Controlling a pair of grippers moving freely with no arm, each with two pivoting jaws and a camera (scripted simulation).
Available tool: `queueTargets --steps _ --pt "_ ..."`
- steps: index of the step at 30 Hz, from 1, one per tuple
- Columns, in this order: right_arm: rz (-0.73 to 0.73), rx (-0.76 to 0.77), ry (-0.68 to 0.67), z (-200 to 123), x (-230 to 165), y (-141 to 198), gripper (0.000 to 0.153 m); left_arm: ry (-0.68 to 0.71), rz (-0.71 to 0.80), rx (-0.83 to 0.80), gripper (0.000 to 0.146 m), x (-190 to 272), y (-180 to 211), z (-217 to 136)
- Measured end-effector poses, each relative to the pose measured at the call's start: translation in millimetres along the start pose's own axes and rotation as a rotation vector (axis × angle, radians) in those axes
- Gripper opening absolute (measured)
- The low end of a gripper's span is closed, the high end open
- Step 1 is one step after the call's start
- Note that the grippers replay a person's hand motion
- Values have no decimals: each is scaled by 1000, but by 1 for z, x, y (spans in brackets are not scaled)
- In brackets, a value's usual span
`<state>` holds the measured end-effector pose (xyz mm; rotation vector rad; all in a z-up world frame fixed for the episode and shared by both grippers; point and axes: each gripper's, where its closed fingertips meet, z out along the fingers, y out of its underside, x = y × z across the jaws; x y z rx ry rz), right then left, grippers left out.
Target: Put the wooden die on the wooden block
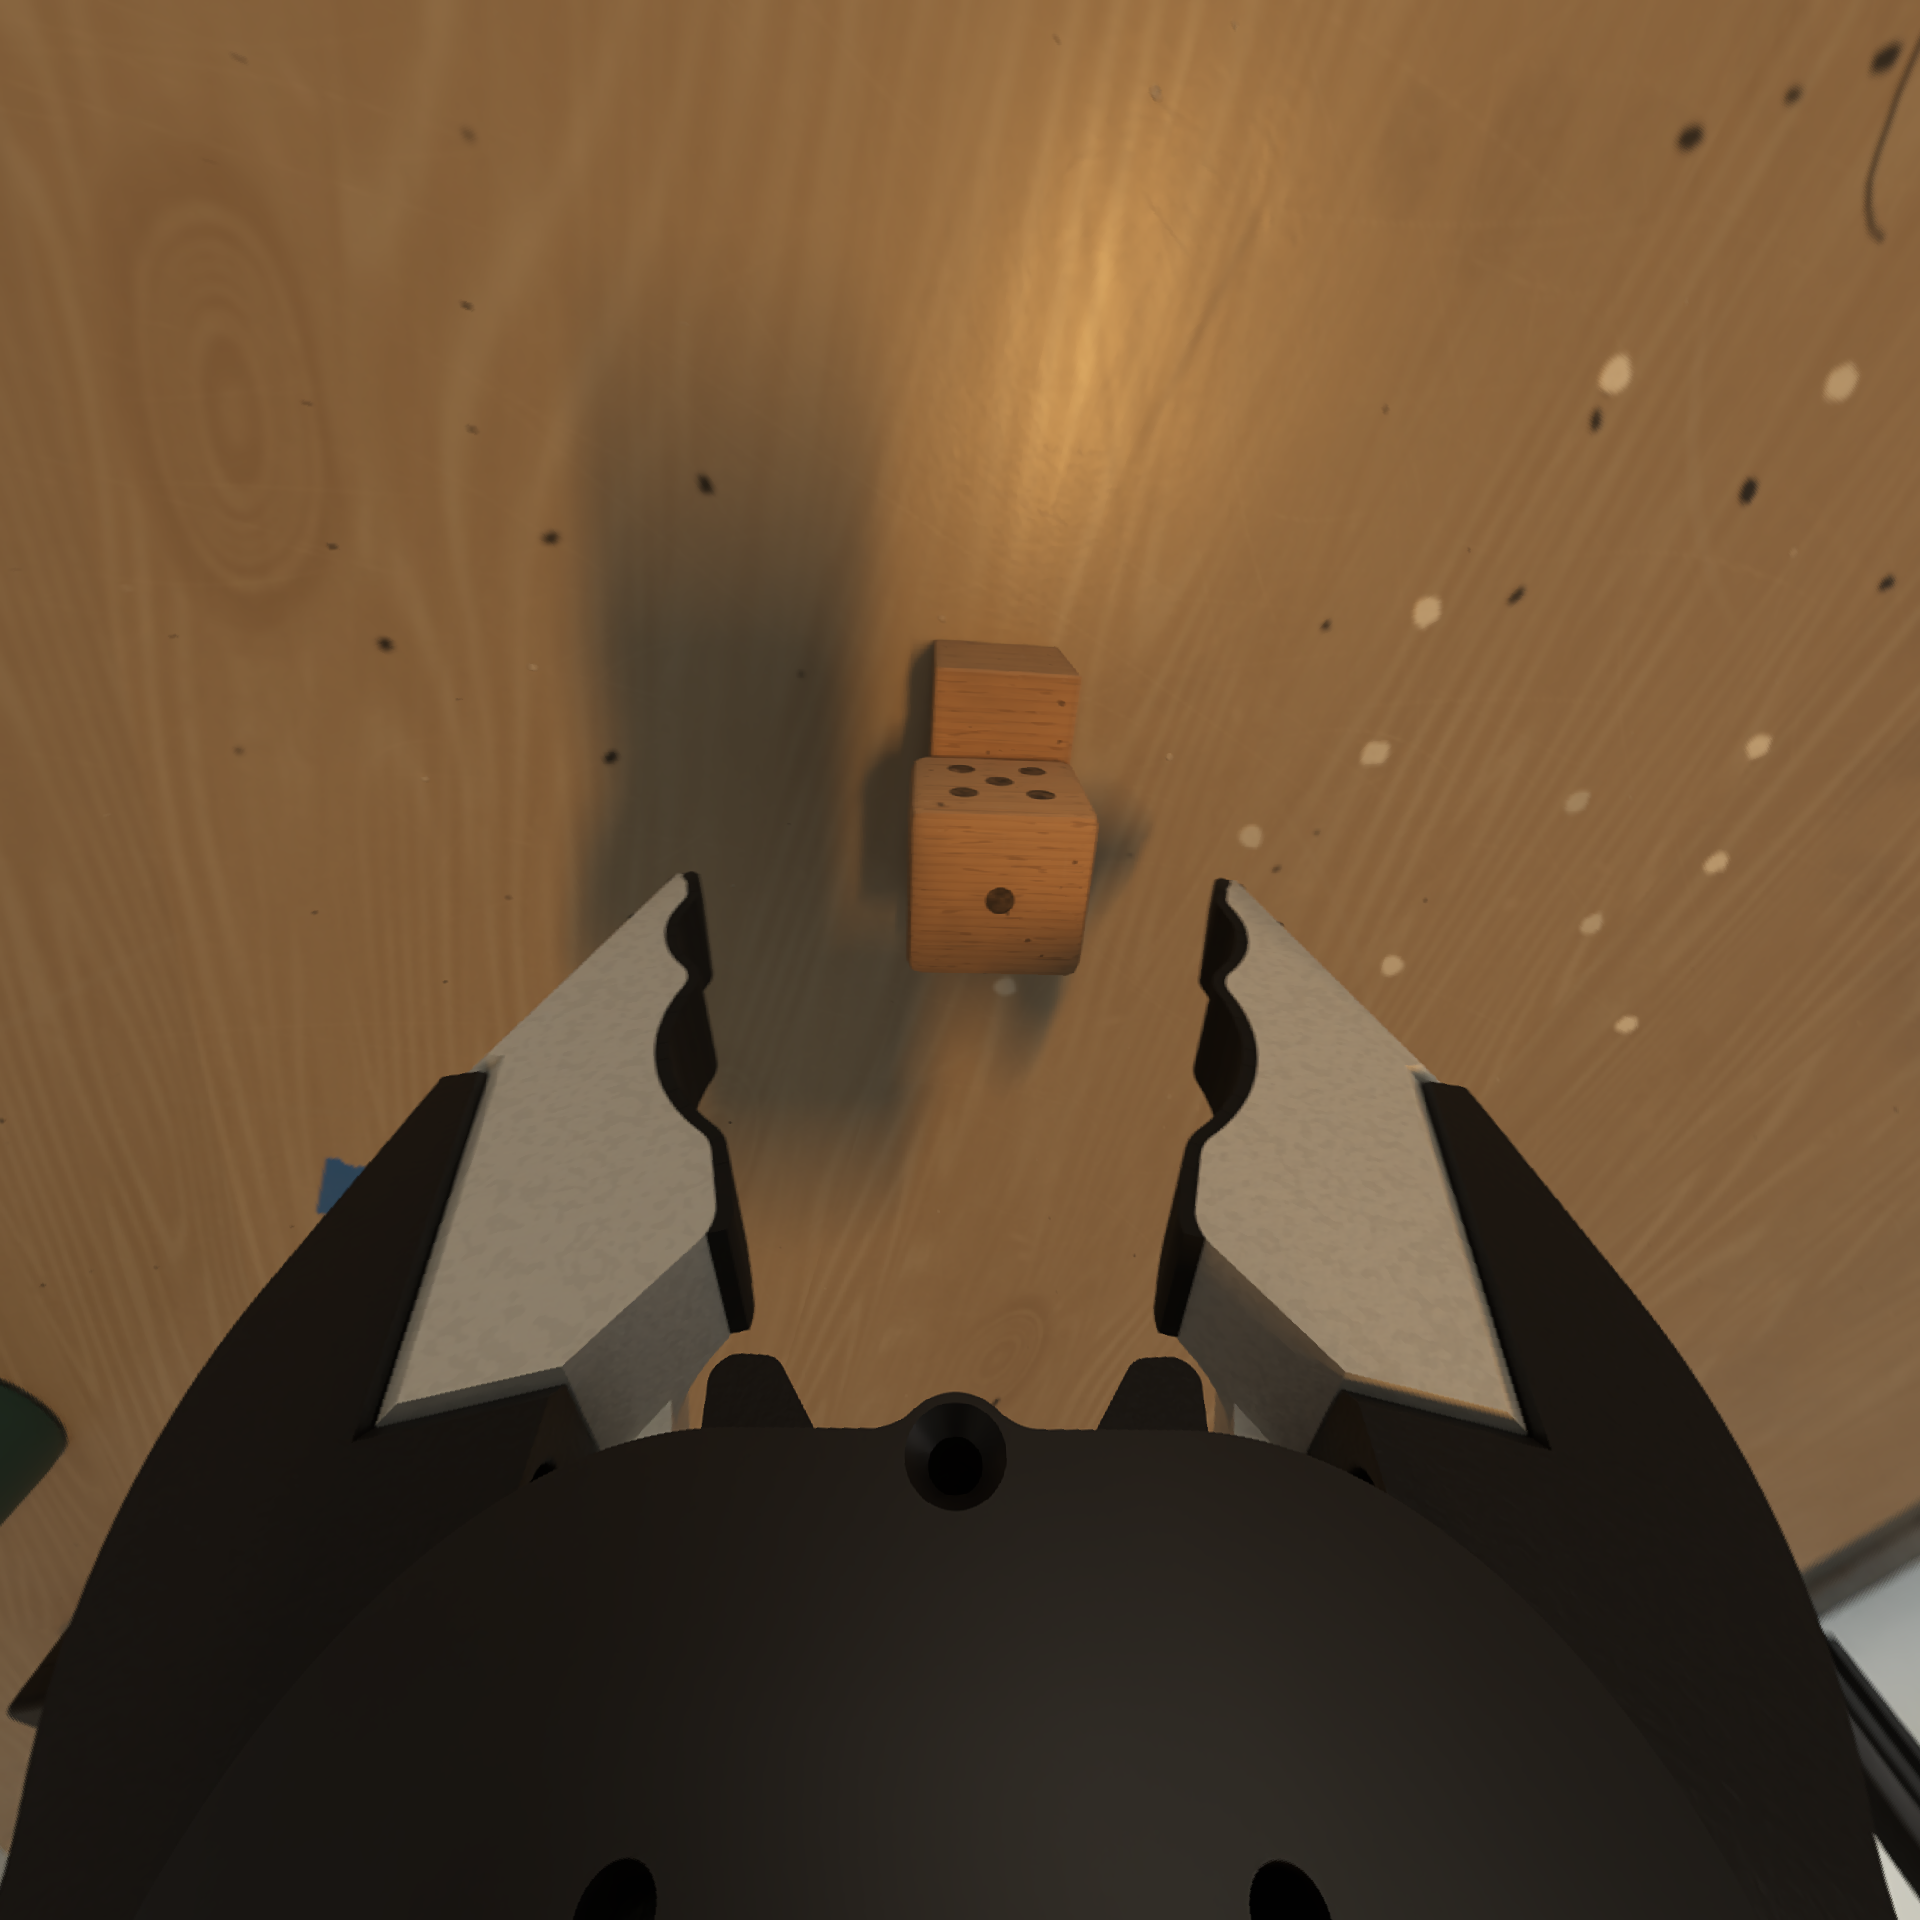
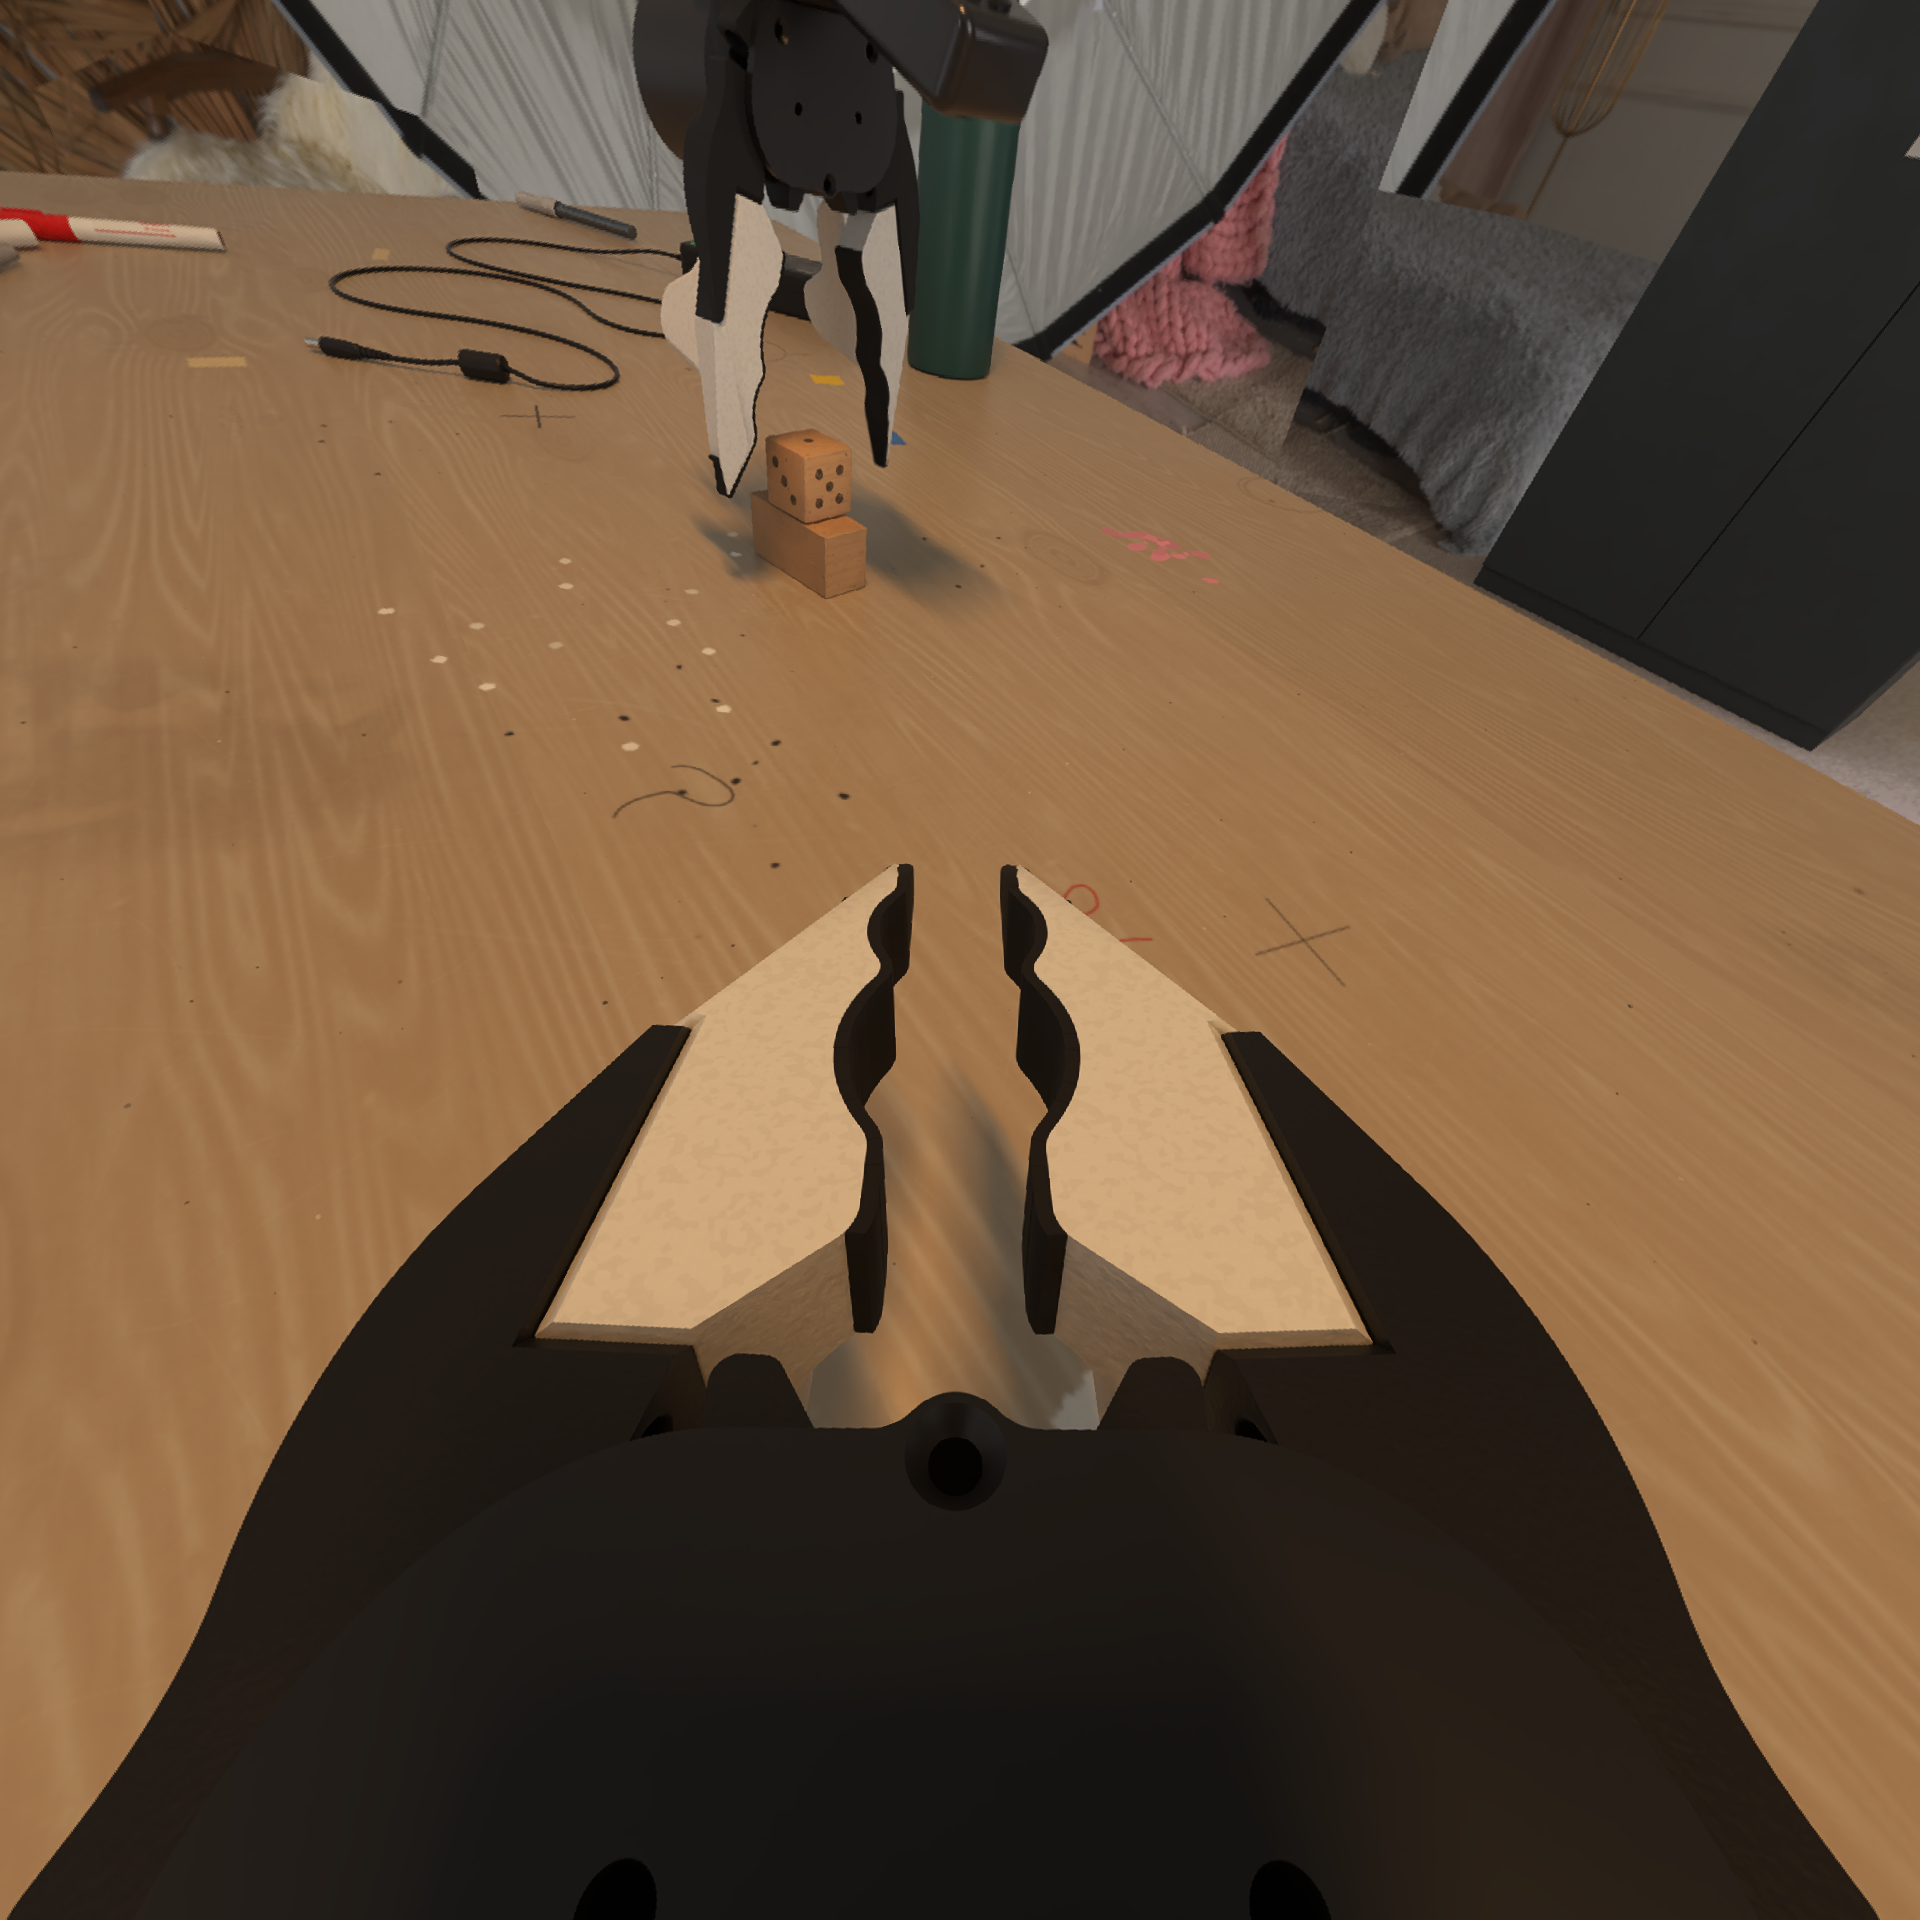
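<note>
bench: broad tan wood-grain tabletop (image 2: pixel 1351 727), speckled with dark and pale dots.
my left claw (image 1: pixel 956 883): fingers spread wide, holding nothing, poised above the die.
my right claw (image 2: pixel 956 868): narrow gap, empty, low over the bench, well apart from the stack.
block: plain rectangular wooden block (image 2: pixel 821 556), flat on the bench toward its far edge.
die: small wooden cube with dark pips (image 2: pixel 808 475), sitting on the block's end.

Table (image 2: pixel 312 935): wood-grain, speckled with dots. Green bottle (image 2: pixel 961 239) upright at 12 o'clock. Black cable (image 2: pixel 468 312) coiled at 11 o'clock, marker pen (image 2: pixel 577 216) beyond it. Red-white marker (image 2: pixel 114 229) at 10 o'clock.
</note>
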<state>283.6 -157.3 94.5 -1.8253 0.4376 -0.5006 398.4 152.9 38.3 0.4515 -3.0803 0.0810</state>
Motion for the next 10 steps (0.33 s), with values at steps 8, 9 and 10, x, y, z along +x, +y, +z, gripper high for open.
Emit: queueTargets --steps 8,9,10 --pt "-4 -8 6 1 1 1 19 -22 -21 205 138 -1 -20 -11" --pt "-5 -9 9 1 1 1 19 -26 3 246 137 1 -25 -13" --pt "-5 -10 11 2 1 1 19 -46 38 281 134 2 -29 -15"
